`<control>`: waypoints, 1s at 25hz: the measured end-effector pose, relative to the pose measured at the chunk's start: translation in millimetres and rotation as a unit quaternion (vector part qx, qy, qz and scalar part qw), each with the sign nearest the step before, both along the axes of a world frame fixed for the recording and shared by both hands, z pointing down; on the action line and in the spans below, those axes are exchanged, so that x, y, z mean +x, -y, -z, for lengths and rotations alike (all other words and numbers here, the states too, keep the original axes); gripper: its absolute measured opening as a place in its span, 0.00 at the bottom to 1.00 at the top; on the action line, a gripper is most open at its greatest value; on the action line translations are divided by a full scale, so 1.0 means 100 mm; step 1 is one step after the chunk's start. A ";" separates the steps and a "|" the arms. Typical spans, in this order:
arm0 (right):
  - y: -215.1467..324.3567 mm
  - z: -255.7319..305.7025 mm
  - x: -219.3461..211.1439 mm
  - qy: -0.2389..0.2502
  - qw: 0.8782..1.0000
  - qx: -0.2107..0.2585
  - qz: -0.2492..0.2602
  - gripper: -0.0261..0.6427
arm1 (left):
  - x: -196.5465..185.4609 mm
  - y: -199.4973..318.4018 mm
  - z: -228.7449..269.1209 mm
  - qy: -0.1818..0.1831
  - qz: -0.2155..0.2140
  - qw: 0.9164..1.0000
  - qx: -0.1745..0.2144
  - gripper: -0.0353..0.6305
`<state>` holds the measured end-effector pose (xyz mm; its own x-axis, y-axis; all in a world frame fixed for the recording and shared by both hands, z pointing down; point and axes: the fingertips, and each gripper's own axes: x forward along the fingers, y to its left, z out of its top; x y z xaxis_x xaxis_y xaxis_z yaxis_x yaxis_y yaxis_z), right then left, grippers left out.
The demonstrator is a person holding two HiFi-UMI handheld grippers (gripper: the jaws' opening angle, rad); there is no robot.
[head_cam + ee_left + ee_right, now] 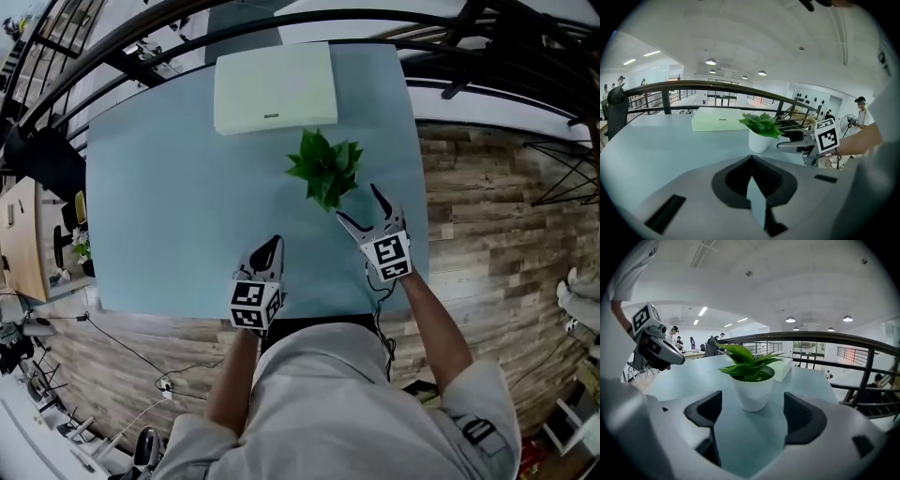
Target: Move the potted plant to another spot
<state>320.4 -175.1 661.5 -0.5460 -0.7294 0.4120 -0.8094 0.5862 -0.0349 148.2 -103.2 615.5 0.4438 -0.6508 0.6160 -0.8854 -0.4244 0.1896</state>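
The potted plant (325, 169), green leaves in a small white pot (752, 392), stands upright on the pale blue table (169, 187), right of centre. My right gripper (357, 202) is open just in front of the pot. Its jaws stand wide to either side, and the pot is a little beyond the pads, untouched (751, 416). My left gripper (272, 246) is over the table's near edge, left of the plant and apart from it. Its jaws are closed together with nothing in them (752, 161). In the left gripper view the plant (761, 125) is ahead, with the right gripper (785, 143) beside it.
A flat white box (274, 89) lies at the table's far side, behind the plant. A dark curved railing (693, 86) runs past the far edge. Wood-plank floor (487, 216) borders the table's right and near sides. The table's left half is bare.
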 end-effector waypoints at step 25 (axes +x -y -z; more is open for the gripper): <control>0.57 -0.27 -0.62 0.015 0.998 -0.008 0.063 0.78 | -0.09 0.17 -0.08 0.003 0.008 1.000 -0.013 0.07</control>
